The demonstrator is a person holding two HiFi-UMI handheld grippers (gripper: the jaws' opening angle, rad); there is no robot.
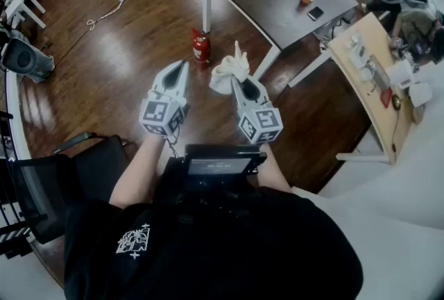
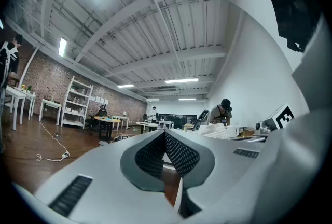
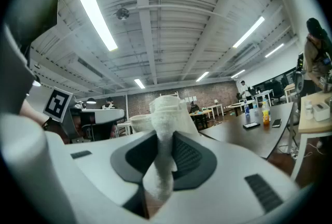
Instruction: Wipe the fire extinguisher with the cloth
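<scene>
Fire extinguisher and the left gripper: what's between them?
Only bare wooden floor, in the head view, between the fire extinguisher and the left gripper; the cloth sits clamped in the right gripper.

Fire extinguisher (image 1: 200,46) on floor (image 1: 125,66) beside table (image 1: 277,3)

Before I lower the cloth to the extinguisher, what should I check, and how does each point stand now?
1. Cloth clamped in the right gripper: ok, the jaws are closed on it and its bulk is bunched past the tips.
2. Left gripper free: ok, jaws together with nothing between them.
3. Fire extinguisher in sight and upright: ok, it stands on the floor.
4. Cloth touching the extinguisher: not ok, both grippers are held up apart from it.
5. Room for a wide sweep: cannot tell, a leg of the table stands close beside it.
6. Where the extinguisher is dirty: cannot tell, it is too small in view.
</scene>
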